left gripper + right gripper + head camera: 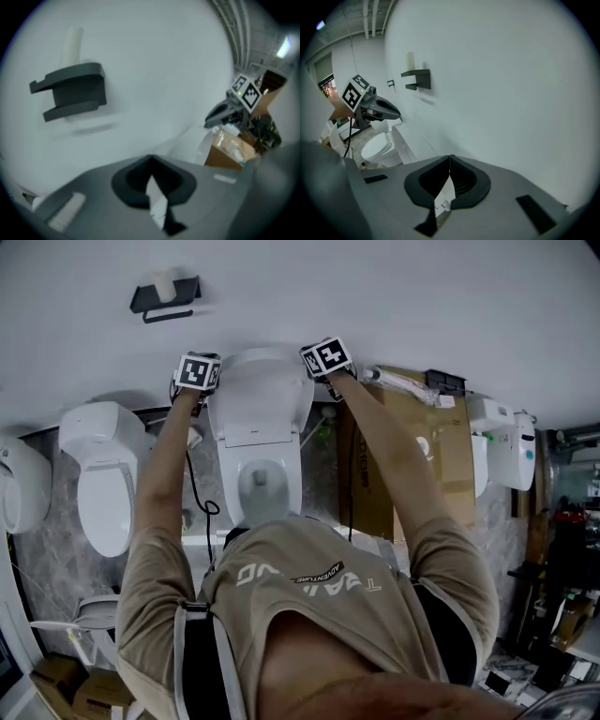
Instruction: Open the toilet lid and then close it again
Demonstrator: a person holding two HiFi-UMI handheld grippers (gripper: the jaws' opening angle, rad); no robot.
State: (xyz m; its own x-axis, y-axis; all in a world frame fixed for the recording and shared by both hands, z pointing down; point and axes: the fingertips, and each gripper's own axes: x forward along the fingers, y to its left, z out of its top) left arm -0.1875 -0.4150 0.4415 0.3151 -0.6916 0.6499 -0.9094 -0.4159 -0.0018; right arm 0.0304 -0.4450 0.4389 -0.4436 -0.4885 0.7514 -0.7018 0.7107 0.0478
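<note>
Toilet lid [262,395]: raised and upright against the white wall [394,296], upper centre of the head view, directly above the open bowl [263,486]
Left gripper [150,158]: jaws closed against each other, with nothing between them; in the head view its marker cube [197,371] sits just beside the lid's left edge near the top — whether it touches the lid cannot be made out
Right gripper [449,157]: jaws pressed together along a thin seam, with nothing between them; in the head view its marker cube is at the lid's upper right corner, contact likewise unclear
Left gripper view: blurred; faces the wall, with the lid's white edge at centre right and the right gripper beyond it at the right of the frame
Right gripper view: looks along the wall; the lid's edge slants through the lower left, and the left gripper is beyond it at the left of the frame
Wall shelf [166,296]: black, fixed to the wall at the upper left of the head view, with a pale roll [165,283] standing on it
Neighbouring toilet [101,474]: white, at the left of the head view, beside the task toilet
Cardboard box [427,460]: brown, right of centre in the head view, against the wall
Person: arms [164,474] stretched forward on either side of the bowl — a tan shirt [309,587] fills the lower centre of the head view
</note>
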